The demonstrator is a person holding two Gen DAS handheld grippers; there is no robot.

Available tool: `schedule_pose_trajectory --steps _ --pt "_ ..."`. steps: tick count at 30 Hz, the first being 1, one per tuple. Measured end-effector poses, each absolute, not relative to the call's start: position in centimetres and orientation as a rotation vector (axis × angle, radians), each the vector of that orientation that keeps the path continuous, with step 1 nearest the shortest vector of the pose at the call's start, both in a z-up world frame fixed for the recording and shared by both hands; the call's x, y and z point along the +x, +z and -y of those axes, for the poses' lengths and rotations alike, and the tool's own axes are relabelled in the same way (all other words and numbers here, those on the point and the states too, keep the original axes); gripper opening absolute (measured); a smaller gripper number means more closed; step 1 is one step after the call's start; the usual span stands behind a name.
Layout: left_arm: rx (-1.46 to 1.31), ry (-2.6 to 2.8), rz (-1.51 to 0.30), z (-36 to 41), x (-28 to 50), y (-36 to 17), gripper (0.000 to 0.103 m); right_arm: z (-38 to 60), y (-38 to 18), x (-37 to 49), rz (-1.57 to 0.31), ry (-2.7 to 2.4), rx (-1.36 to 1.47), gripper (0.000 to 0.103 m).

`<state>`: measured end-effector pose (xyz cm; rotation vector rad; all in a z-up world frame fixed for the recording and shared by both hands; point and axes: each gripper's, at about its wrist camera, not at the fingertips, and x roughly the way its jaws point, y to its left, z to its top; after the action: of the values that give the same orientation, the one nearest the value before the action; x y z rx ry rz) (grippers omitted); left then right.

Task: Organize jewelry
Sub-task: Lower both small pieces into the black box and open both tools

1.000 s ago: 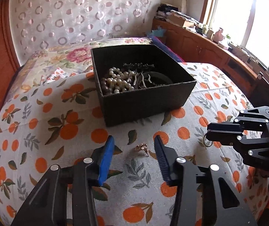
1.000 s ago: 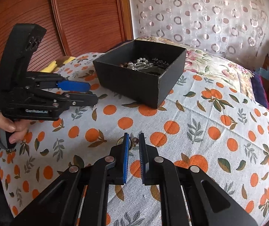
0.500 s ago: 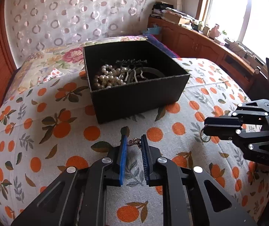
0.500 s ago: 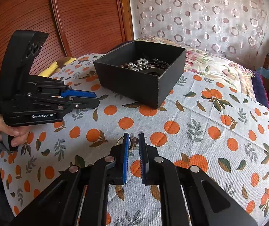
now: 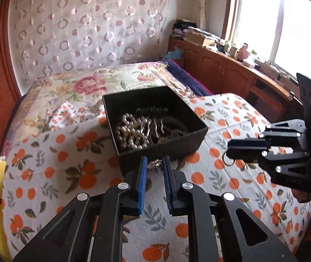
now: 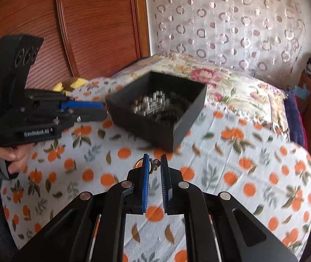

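My left gripper (image 5: 155, 167) is shut on a small gold earring (image 5: 155, 164), held just above the orange-print cloth in front of the black box (image 5: 177, 146). The box holds a pearl strand (image 5: 129, 133), wavy hairpins (image 5: 154, 128) and dark beads. In the left wrist view my right gripper (image 5: 228, 151) hovers right of the box with a metal ring (image 5: 228, 161) dangling from its tip. From its own camera the right gripper (image 6: 154, 164) is shut on that small ringed piece (image 6: 155, 163). There the left gripper (image 6: 103, 110) points at the box (image 6: 142, 128) from the left.
The orange-print cloth (image 5: 46, 174) covers the near part of a bed, with a floral quilt (image 5: 85, 85) behind the box. A wooden panel (image 6: 90, 32) stands at the left. A cluttered wooden cabinet (image 5: 221, 69) runs under the window. A hand (image 6: 5, 155) grips the left handle.
The left gripper's jaws closed on the small gold earring that lay on the cloth and lifted it. Both grippers have risen off the cloth, each carrying its piece.
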<state>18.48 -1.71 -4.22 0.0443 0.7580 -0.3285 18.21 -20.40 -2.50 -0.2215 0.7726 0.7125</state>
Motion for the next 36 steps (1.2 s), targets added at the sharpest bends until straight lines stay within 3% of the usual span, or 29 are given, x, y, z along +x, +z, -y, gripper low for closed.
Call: schedule_pose_trajectory --steps 30,36 --pt "0.054 -0.281 -0.723 1.3 23.3 -3.0 0.014 18.4 -1.7 23.5 -0.754 0.688 -0.113 0.013" --pt "0.063 -0.256 -0.716 1.6 22.6 -2.8 0.032 19.1 -1.7 22.7 -0.749 0.674 -0.109 0.013"
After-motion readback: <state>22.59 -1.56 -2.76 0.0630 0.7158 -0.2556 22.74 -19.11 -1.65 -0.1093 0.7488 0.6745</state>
